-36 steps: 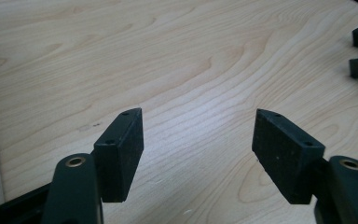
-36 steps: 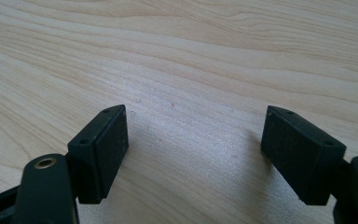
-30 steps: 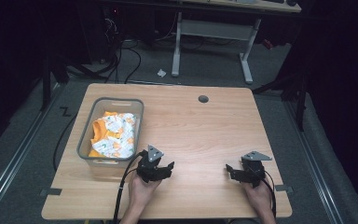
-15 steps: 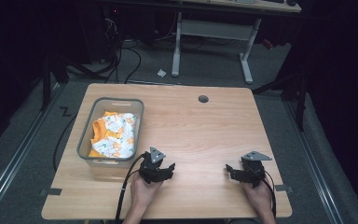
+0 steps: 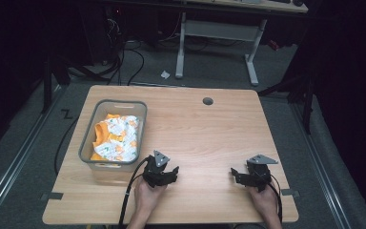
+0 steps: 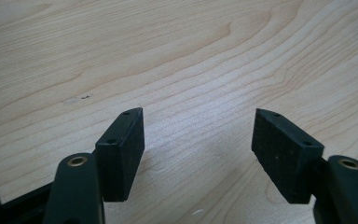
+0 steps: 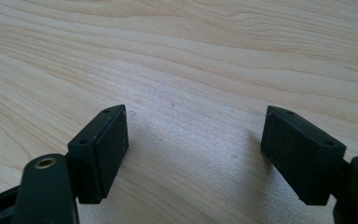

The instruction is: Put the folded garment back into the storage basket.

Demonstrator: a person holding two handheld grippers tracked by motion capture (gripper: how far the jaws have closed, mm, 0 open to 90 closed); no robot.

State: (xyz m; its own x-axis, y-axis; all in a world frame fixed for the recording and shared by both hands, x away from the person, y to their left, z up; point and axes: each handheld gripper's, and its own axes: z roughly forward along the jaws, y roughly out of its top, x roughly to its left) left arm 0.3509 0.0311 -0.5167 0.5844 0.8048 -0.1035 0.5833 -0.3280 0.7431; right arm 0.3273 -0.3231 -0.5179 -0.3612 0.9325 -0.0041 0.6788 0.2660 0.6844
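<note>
My left gripper (image 5: 167,174) rests low over the wooden table (image 5: 205,138) near its front edge, just right of a clear plastic bin (image 5: 89,143). In the left gripper view its jaws (image 6: 198,140) stand apart with bare wood between them. My right gripper (image 5: 238,175) sits near the front right of the table. Its jaws (image 7: 196,140) are also spread wide over bare wood. Inside the bin lies an orange and white patterned cloth (image 5: 116,138).
A round cable hole (image 5: 208,101) is set in the table's far edge. A cable (image 5: 126,200) trails from the left gripper off the front edge. Beyond the table are a white desk frame (image 5: 219,38) and floor cables.
The left gripper has shifted slightly, a little toward the right. The right gripper has stayed where it was.
</note>
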